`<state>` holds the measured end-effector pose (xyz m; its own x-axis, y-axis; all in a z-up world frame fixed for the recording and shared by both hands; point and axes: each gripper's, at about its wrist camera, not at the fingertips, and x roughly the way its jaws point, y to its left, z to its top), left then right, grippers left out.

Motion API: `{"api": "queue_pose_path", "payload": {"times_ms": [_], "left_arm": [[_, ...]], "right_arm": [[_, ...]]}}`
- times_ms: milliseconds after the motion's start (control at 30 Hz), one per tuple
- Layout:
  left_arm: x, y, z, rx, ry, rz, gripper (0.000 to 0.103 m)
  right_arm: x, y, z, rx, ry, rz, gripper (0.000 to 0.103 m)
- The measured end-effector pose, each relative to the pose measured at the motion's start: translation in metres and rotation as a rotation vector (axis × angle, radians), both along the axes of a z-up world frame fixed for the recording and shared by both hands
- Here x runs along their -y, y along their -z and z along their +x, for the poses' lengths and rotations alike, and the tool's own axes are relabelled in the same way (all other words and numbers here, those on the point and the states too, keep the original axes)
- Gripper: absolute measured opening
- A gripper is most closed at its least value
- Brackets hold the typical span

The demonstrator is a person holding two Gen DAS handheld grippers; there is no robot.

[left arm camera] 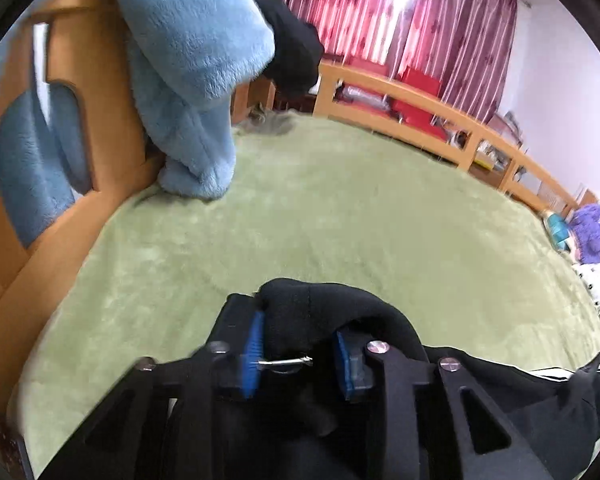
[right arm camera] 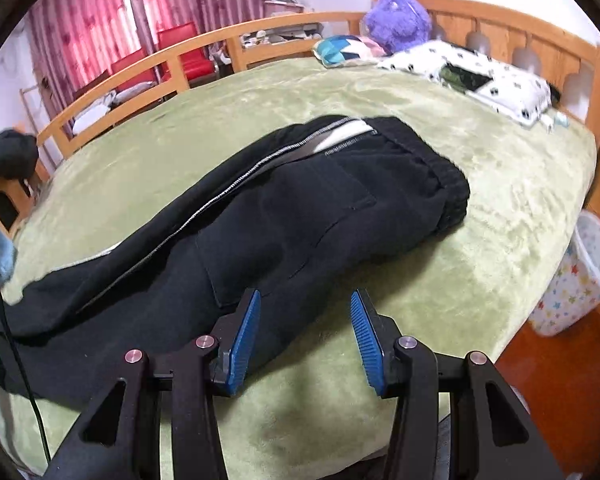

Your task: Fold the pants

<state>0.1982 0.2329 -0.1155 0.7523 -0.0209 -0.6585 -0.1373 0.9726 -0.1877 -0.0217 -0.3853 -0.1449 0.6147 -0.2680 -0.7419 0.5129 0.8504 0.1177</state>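
Black pants [right arm camera: 260,216] with a grey-white side stripe lie lengthwise on the green bed cover [right arm camera: 480,184], waistband toward the far right. My right gripper [right arm camera: 304,320] is open and empty, just above the pants' near edge, its left finger over the cloth. My left gripper [left arm camera: 300,344] is shut on a bunched fold of the black pants [left arm camera: 304,312], held a little above the bed cover [left arm camera: 320,208]; the rest of the cloth trails off to the right and below.
A light blue fleece garment [left arm camera: 196,80] and a black garment [left arm camera: 296,56] hang on the wooden bed frame [left arm camera: 400,92]. A purple plush toy [right arm camera: 396,20] and spotted pillow [right arm camera: 492,80] lie by the headboard. A star-patterned basket [right arm camera: 584,276] stands on the floor at right.
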Motion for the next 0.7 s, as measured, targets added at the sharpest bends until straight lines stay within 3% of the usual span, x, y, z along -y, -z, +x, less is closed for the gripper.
{"api": "queue_pose_path", "payload": {"times_ms": [67, 133, 200, 367, 500, 567, 633, 667, 700], "left_arm": [[-0.009, 0.008, 0.005, -0.045, -0.062, -0.041, 0.062], [-0.024, 0.015, -0.003, -0.024, -0.064, -0.146, 0.065], [-0.032, 0.022, -0.015, -0.036, -0.087, -0.162, 0.072], [-0.037, 0.051, -0.03, -0.084, -0.059, -0.188, 0.072], [-0.029, 0.081, -0.029, -0.15, 0.025, -0.38, 0.071], [-0.017, 0.09, -0.026, -0.158, 0.05, -0.39, 0.069], [-0.006, 0.093, -0.023, -0.158, 0.075, -0.354, 0.044], [-0.001, 0.094, -0.02, -0.172, 0.105, -0.351, 0.026], [0.0, 0.093, -0.021, -0.172, 0.113, -0.36, 0.018]], "right_arm": [[-0.005, -0.004, 0.0, -0.005, -0.014, -0.039, 0.047], [-0.009, -0.008, 0.0, -0.008, -0.031, -0.059, 0.047], [-0.014, -0.012, 0.001, -0.004, -0.045, -0.079, 0.047], [-0.024, -0.016, 0.008, 0.023, -0.081, -0.075, 0.047], [-0.031, -0.008, 0.017, 0.03, -0.1, -0.023, 0.047], [-0.035, -0.005, 0.019, 0.022, -0.107, 0.0, 0.047], [-0.038, -0.005, 0.017, 0.029, -0.119, 0.012, 0.047], [-0.041, -0.005, 0.015, 0.031, -0.124, 0.008, 0.047], [-0.042, -0.006, 0.014, 0.033, -0.127, 0.005, 0.047]]}}
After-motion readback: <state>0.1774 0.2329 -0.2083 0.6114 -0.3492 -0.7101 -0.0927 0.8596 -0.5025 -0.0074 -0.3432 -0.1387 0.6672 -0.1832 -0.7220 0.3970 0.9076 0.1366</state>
